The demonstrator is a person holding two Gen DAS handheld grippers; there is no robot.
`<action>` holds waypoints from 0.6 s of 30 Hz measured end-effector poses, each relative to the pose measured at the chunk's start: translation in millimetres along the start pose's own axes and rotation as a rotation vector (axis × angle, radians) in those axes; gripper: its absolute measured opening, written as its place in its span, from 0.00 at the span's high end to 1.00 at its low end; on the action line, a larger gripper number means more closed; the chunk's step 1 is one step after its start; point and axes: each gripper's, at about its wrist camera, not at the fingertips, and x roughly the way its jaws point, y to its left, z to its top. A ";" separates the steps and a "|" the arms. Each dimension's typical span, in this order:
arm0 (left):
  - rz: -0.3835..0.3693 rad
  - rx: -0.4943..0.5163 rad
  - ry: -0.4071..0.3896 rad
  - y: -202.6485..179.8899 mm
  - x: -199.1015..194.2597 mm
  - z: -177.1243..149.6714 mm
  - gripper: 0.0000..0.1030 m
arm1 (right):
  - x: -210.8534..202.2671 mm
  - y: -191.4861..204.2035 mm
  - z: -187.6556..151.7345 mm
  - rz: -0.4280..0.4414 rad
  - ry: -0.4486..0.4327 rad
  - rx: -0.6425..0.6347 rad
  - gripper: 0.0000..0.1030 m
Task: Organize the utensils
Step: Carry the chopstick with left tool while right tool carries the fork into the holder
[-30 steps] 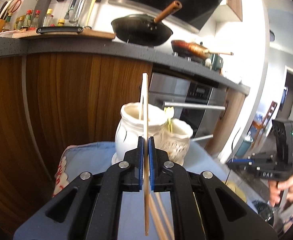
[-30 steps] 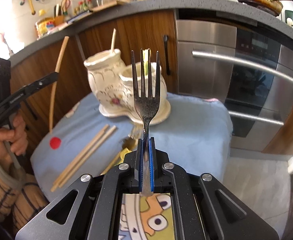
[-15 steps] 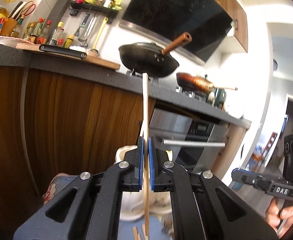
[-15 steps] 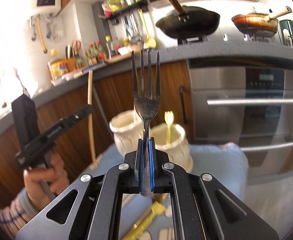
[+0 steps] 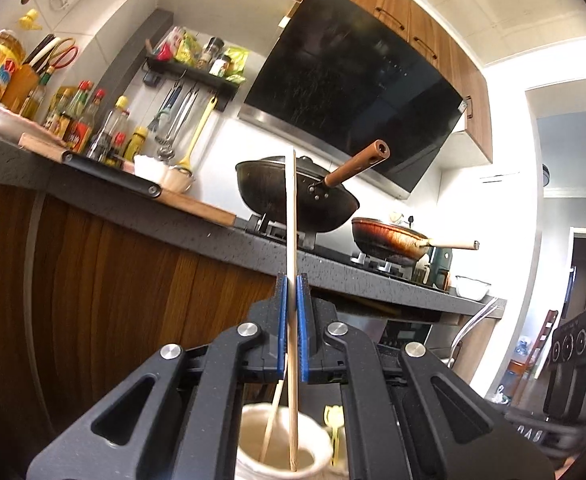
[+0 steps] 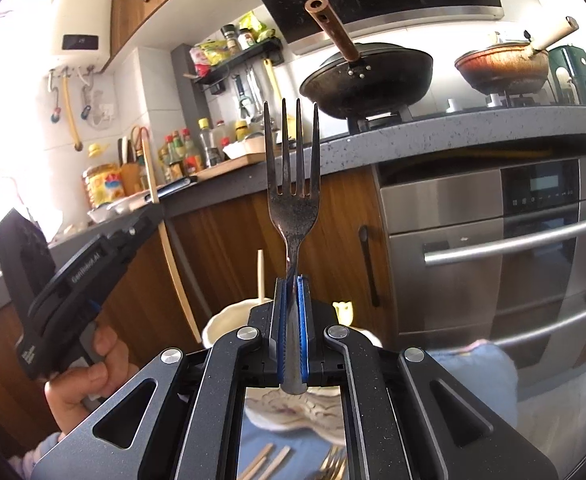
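Left wrist view: left gripper (image 5: 291,284) clamped on upright chopstick (image 5: 291,240), lower end over white jar (image 5: 281,446) at bottom centre; right gripper (image 6: 291,286) clamped on fork (image 6: 293,192), prongs up

The left gripper (image 5: 291,292) body hides most of the cream jar (image 5: 281,448) below it; only the jar's mouth shows, and the picture's lower edge cuts it off. Beside that jar, a second jar's rim (image 5: 339,468) is barely visible. In the right wrist view the right gripper (image 6: 291,292) covers the jar's (image 6: 229,322) front and the fork (image 6: 293,204) handle's end. Below the jar, chopsticks (image 6: 267,462) and another fork (image 6: 333,466) are cut by the lower edge.
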 end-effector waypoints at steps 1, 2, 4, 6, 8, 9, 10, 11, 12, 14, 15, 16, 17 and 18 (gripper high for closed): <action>0.002 0.000 -0.011 -0.2 2.1 -0.9 0.96 | 4.0 -2.0 -1.4 -0.010 -0.004 -0.001 0.94; 0.000 -0.001 -0.021 -0.3 4.3 -2.1 0.96 | 5.5 -3.2 -1.9 -0.017 -0.007 -0.003 0.94; 0.006 0.012 -0.027 -1.4 9.8 -5.6 0.96 | 8.8 -5.5 -2.3 -0.045 -0.021 -0.010 0.94; 0.020 0.029 -0.001 -2.5 15.1 -11.8 0.96 | 10.7 -7.5 -3.8 -0.072 -0.032 -0.019 0.94; 0.037 0.055 0.032 -3.3 19.6 -21.7 0.96 | 13.6 -11.3 -6.2 -0.096 -0.035 -0.019 0.94; 0.043 0.066 0.044 -3.3 20.7 -25.1 0.96 | 15.4 -12.9 -7.8 -0.107 -0.034 -0.019 0.94; 0.051 0.082 0.063 -3.8 21.9 -30.3 0.96 | 18.1 -14.0 -10.2 -0.122 -0.028 -0.025 0.94; 0.055 0.094 0.086 -4.0 23.1 -35.1 0.96 | 20.7 -14.4 -12.8 -0.133 -0.019 -0.032 0.94; 0.058 0.101 0.102 -3.7 23.3 -39.0 0.96 | 23.9 -14.5 -15.3 -0.139 -0.005 -0.040 0.94; 0.064 0.119 0.142 -3.6 24.5 -48.0 0.96 | 30.1 -14.0 -21.0 -0.148 0.023 -0.056 0.94; 0.069 0.125 0.173 -3.2 25.8 -53.2 0.96 | 33.1 -13.5 -23.0 -0.152 0.038 -0.064 0.94; 0.074 0.130 0.193 -2.7 26.7 -56.3 0.96 | 36.2 -12.3 -26.0 -0.159 0.054 -0.076 0.94; 0.080 0.136 0.214 -2.6 27.4 -59.7 0.96 | 38.1 -11.5 -27.8 -0.161 0.063 -0.083 0.94; 0.088 0.144 0.234 -2.8 28.1 -62.9 0.96 | 40.5 -10.6 -30.2 -0.164 0.077 -0.090 0.94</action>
